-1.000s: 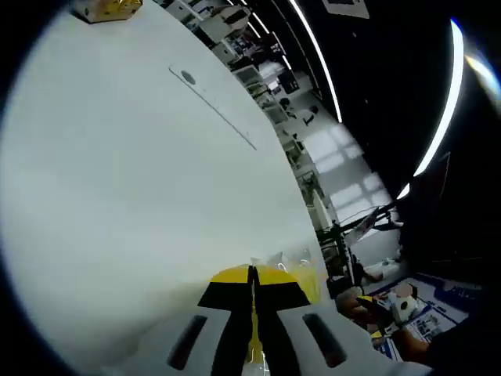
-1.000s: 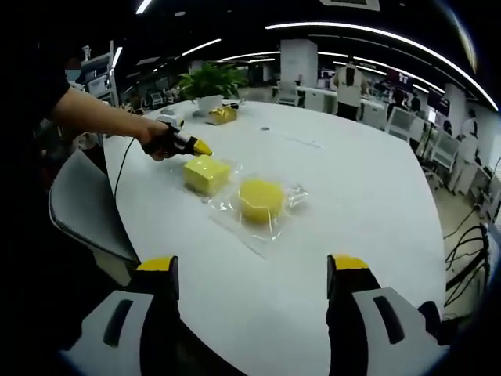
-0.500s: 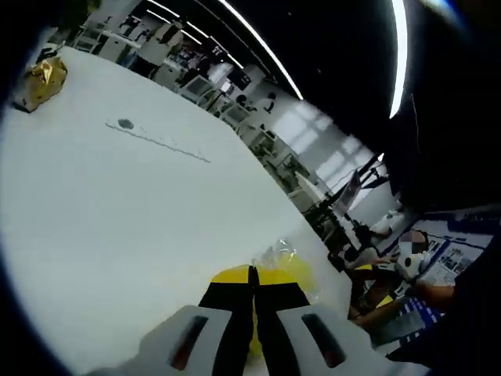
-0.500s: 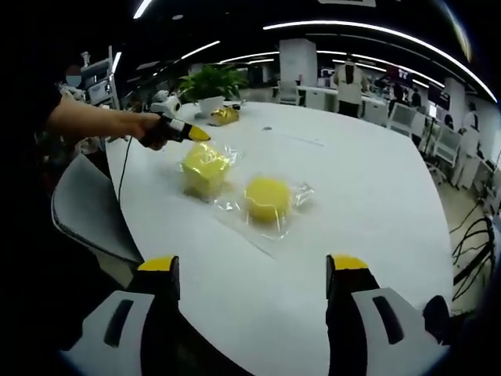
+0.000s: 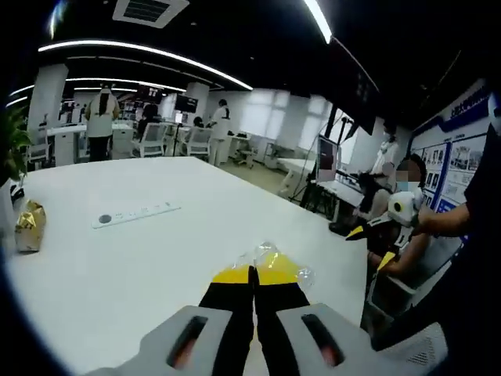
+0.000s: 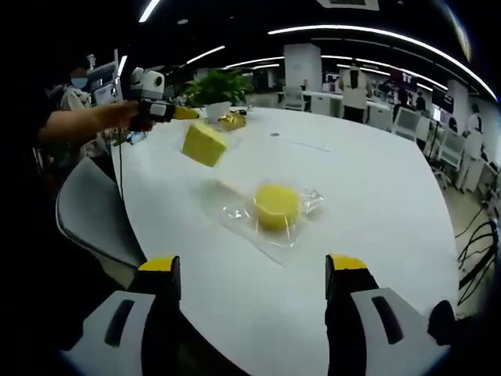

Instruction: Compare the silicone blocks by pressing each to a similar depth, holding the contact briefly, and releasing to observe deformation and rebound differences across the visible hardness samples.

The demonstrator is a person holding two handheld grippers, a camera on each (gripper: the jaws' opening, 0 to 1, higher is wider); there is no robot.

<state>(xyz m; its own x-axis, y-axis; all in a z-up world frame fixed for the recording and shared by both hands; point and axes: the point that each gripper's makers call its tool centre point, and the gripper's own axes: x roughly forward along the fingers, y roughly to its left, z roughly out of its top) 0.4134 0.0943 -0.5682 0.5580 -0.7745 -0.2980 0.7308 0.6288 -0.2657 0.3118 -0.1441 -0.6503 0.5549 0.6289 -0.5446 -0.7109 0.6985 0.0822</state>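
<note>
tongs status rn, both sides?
Left tongs: shut on the bagged yellow square block, lifted off the white table.
Right tongs: open, holding nothing.

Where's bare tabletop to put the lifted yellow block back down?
The left gripper holds the square yellow block above the white table. Bare room: the wide stretch right of the round yellow block in its clear wrap, and the near edge by the right gripper. Crowded: the far end, by the plant and gold object.
</note>
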